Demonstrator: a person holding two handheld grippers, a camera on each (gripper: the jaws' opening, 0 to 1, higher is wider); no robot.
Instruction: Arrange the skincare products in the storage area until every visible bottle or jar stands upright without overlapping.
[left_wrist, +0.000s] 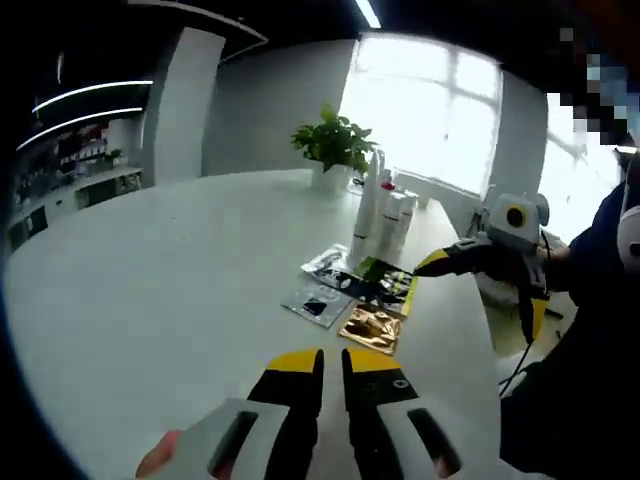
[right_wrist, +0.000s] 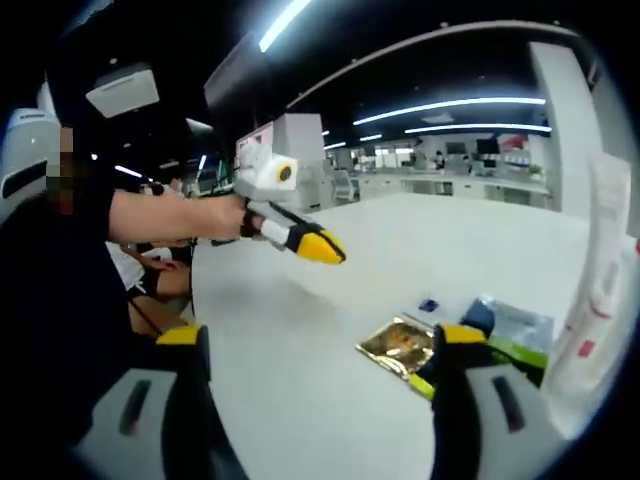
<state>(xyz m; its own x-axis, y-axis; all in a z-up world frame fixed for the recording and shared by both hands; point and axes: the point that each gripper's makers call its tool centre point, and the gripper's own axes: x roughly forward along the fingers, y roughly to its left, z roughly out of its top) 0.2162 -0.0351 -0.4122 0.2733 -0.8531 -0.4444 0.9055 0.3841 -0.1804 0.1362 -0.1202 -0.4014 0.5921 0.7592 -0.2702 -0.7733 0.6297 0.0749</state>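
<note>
In my left gripper view the left claw (left_wrist: 333, 368) is closed on nothing above the white tabletop (left_wrist: 180, 280), while my right claw (right_wrist: 325, 345) has its jaws spread wide apart, also empty. The white skincare bottles (left_wrist: 380, 215) stand upright in a tight cluster near the potted plant (left_wrist: 335, 145). Just in front of them flat sachets lie on the tabletop, among them a gold sachet (left_wrist: 370, 326) and a green packet (right_wrist: 520, 335).

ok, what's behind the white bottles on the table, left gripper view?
Behind the white bottles stands a potted plant, its leaves above them, then a bright window. The bottles cover part of the pot's right side, and glare washes out whatever lies further back.
</note>
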